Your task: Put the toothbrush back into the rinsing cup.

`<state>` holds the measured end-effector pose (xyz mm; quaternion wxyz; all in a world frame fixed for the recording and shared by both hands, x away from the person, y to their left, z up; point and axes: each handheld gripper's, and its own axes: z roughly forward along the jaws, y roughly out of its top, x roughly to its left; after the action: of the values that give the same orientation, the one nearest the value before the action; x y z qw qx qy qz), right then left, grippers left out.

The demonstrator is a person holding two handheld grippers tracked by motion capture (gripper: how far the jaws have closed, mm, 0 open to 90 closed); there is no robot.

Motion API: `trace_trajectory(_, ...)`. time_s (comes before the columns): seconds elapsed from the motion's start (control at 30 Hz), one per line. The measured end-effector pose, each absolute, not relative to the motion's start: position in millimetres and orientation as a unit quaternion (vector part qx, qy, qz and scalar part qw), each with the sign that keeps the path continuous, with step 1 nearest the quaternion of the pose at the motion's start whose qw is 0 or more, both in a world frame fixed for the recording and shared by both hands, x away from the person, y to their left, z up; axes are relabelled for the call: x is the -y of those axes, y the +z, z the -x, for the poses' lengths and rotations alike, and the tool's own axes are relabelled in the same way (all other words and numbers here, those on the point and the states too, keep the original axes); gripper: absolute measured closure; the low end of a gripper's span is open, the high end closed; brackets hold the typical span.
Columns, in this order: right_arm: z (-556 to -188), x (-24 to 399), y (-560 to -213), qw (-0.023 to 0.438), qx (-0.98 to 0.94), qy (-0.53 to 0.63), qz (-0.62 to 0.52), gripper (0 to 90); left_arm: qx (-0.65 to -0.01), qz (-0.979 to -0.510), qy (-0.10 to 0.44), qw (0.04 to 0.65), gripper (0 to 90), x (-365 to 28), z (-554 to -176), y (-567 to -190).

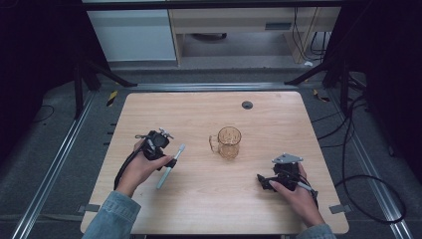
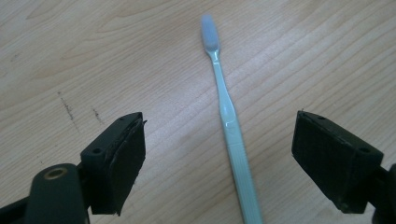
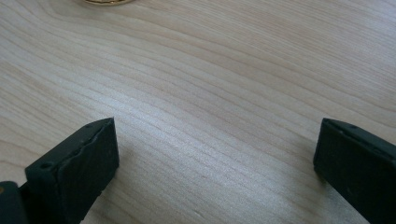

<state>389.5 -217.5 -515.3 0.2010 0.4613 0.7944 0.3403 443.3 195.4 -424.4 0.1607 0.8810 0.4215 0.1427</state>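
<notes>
The left gripper (image 2: 219, 154) hangs released over the toothbrush (image 2: 229, 121), which lies flat on the tabletop (image 1: 209, 204) between its wide-spread jaws, left of the amber glass mug (image 1: 228, 143). The right gripper (image 3: 215, 163) rests released over bare wood, holding nothing. The thin handle sits off-centre, nearer one pad, so a careless close could likely nudge it sideways or pinch only its edge, and it could slip or spin away.
</notes>
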Motion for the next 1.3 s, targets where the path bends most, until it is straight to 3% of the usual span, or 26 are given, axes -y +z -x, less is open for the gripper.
trace_trajectory(0.8,-390.3,216.6,-515.5,0.206,-0.792,0.337,-0.466,0.5,-0.410,-0.901,0.104,0.096,22.6,-167.1,-462.0,-420.9)
trace_trajectory(1.03,-390.3,216.6,-515.5,0.206,-0.791,0.338,-0.467,0.5,-0.420,-0.901,0.061,0.093,30.1,-166.6,-476.5,-417.8)
trace_trajectory(1.3,-390.3,216.5,-515.5,0.206,-0.791,0.338,-0.467,0.5,-0.420,-0.902,0.054,0.083,36.9,-156.6,-484.9,-416.3)
